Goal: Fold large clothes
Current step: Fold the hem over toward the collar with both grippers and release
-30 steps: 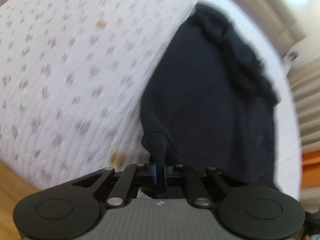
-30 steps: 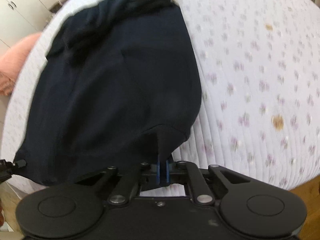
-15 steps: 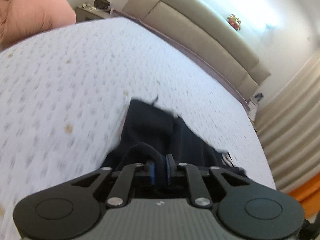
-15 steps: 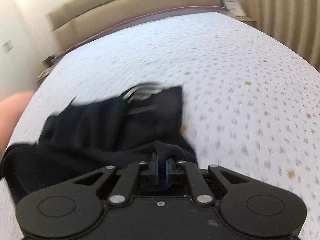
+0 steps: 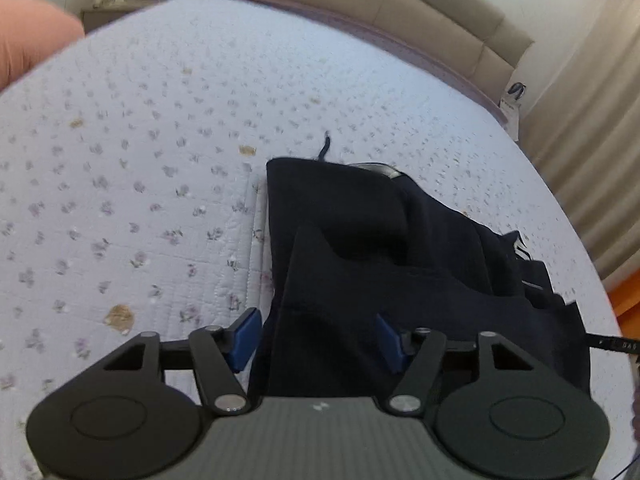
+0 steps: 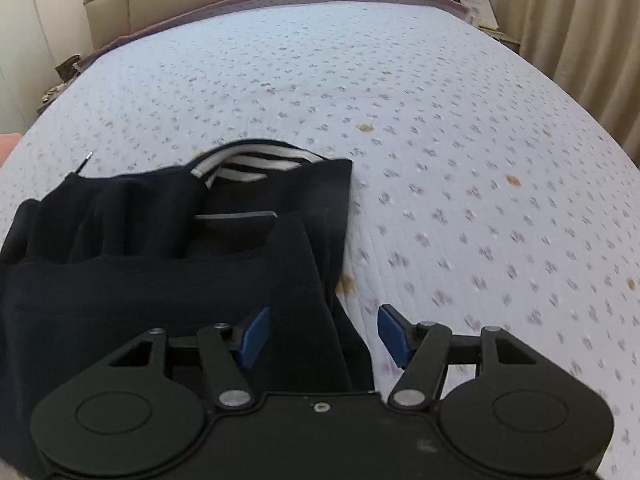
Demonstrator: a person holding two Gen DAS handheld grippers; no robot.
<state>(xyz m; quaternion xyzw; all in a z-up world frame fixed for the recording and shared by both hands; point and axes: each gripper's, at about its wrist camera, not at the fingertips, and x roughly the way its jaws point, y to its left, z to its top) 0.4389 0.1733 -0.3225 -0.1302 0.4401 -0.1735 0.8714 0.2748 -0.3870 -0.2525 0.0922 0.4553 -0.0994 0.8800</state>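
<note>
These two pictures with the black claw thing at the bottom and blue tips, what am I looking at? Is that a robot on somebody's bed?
No robot. A person holds a two-finger gripper in each hand, and each gripper carries a wide-angle camera looking forward along its fingers. So one picture comes from the left gripper, the other from the right gripper. The blue pieces are the finger pads.

Both look down at a bed with a pale flowered quilt, a beige padded headboard behind it. On the quilt lies a dark navy garment, folded over itself, with a striped collar showing at its far edge.

Nothing is gripped right now. Both sets of jaws are opening; cloth lies between the pads, but they do not press on it.
</note>
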